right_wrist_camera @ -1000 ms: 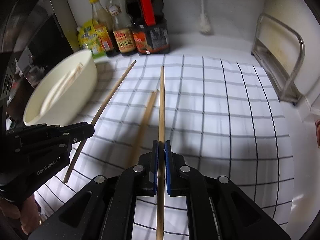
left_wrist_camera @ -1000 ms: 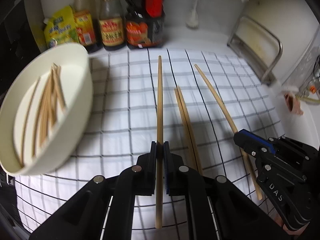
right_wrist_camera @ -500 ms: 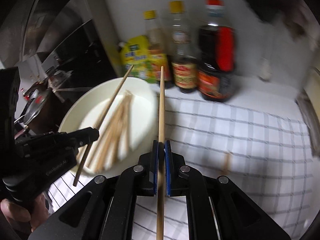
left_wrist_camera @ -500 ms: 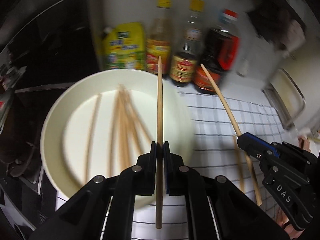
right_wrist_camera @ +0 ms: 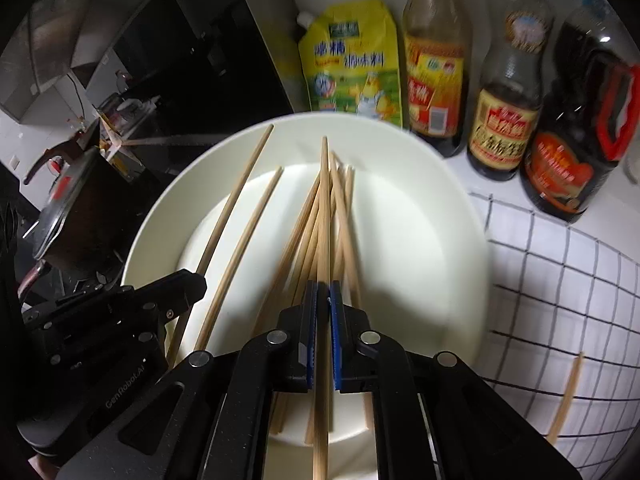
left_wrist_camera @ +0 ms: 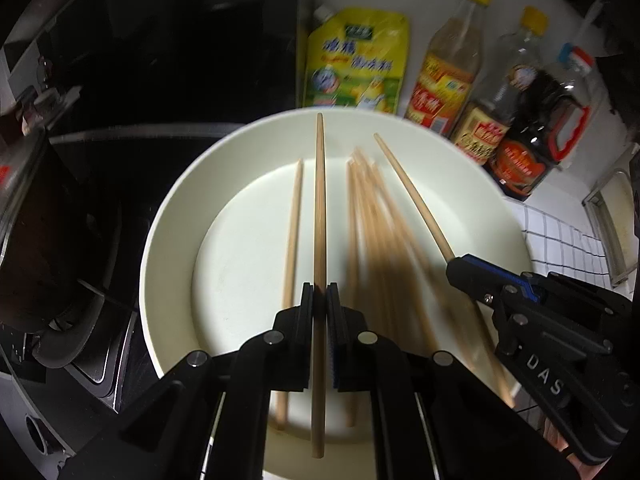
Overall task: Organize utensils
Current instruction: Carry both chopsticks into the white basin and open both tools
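Over the bench [right_wrist_camera: 460, 168], on its left side, sits a wide cream bowl [right_wrist_camera: 420, 216] beside a checked cloth [right_wrist_camera: 568, 280]. Behind the bowl: dark sauce jug [right_wrist_camera: 576, 132], two bottles [right_wrist_camera: 436, 60], yellow pouch [right_wrist_camera: 352, 60]. Left gripper [left_wrist_camera: 320, 304] fingers clenched on one chopstick [left_wrist_camera: 319, 200], held above the bowl interior. Right gripper [right_wrist_camera: 323, 304] fingers likewise clamp a second chopstick [right_wrist_camera: 324, 200] over the bowl. Loose chopsticks [right_wrist_camera: 304, 248] lie inside the bowl; one stray chopstick [right_wrist_camera: 566, 396] rests on the cloth.
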Motion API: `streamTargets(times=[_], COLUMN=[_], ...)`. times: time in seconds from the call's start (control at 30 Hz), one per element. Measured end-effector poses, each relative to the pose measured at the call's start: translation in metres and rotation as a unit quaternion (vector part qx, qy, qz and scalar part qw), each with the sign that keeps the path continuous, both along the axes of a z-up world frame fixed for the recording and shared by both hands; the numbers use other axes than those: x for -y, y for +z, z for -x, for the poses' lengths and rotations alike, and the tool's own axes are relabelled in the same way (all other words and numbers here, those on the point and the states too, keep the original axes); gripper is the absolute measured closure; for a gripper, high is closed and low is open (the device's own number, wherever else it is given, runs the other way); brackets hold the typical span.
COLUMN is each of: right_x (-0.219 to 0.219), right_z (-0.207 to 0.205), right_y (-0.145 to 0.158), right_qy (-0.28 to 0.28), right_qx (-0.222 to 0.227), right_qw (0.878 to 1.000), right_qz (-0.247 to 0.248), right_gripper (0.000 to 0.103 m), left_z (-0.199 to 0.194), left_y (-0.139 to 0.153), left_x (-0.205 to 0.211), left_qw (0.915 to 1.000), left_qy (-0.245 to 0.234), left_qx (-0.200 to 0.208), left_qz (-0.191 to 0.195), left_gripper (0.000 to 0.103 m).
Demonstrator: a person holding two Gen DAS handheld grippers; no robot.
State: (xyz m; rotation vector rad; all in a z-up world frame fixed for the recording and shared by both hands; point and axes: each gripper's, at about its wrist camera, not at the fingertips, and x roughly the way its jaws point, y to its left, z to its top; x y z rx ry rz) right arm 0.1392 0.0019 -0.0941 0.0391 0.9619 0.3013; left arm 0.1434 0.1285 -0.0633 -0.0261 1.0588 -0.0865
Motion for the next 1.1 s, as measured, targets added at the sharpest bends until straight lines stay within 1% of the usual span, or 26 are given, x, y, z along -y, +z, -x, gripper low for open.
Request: streamTargets(times=[0.1, 0.3, 0.33, 0.37, 0.43, 0.47, 0.5, 0.77, 1.0, 1.1], right_x=[-0.007, -0.014, -0.014, -0.014, -0.013, -0.013, -0.013, -0.008, -0.003, 0.001], right_z=[-0.006, -0.012, -0.013, -0.013, -0.011, -0.011, -0.009, 0.008, 0.03, 0.042], right_y=[-0.007, -0.01, -0.011, -0.01, -0.006, -0.004, -0.003, 0.005, 0.014, 0.019], right_qy=[-0.002, -0.008, -0.01, -0.013, -0.016, -0.015, -0.014, -0.015, -0.02, -0.023], right_qx=[-0.01, -0.015, -0.015, -0.013, -0.004, -0.001, 0.003, 0.016, 0.028, 0.035], right_qw=[1.0, 1.0, 1.0, 1.0, 1.0, 1.0, 1.0, 1.0, 0.999, 0.999], right_qz=[0.004, 0.013, 0.012, 0.01, 0.013, 0.015, 0.015, 0.017, 0.017, 0.018], right_gripper=[0.097, 0.097, 0.096, 0.091, 0.088, 0.088, 0.088, 0.088, 0.087, 0.085], left_z=[-0.003, -0.011, -0.011, -0.011, -0.009, -0.009, -0.009, 0.001, 0.02, 0.029], left_y=[-0.009, -0.016, -0.016, -0.015, -0.011, -0.009, -0.007, 0.008, 0.02, 0.024], left_x=[-0.007, -0.016, -0.018, -0.019, -0.023, -0.024, -0.026, -0.03, -0.026, -0.023], left_qw=[0.9999, 0.9997, 0.9997, 0.9997, 0.9998, 0.9997, 0.9997, 0.9996, 0.9995, 0.9995], left_qy=[0.002, 0.008, 0.01, 0.011, 0.016, 0.019, 0.022, 0.028, 0.027, 0.025], left_qx=[-0.012, -0.022, -0.022, -0.02, -0.014, -0.011, -0.009, 0.005, 0.015, 0.017], left_qz=[0.001, 0.002, 0.002, 0.003, 0.002, 0.003, 0.005, 0.003, 0.003, 0.007], left_gripper=[0.095, 0.094, 0.09, 0.087, 0.071, 0.066, 0.058, 0.057, 0.054, 0.054])
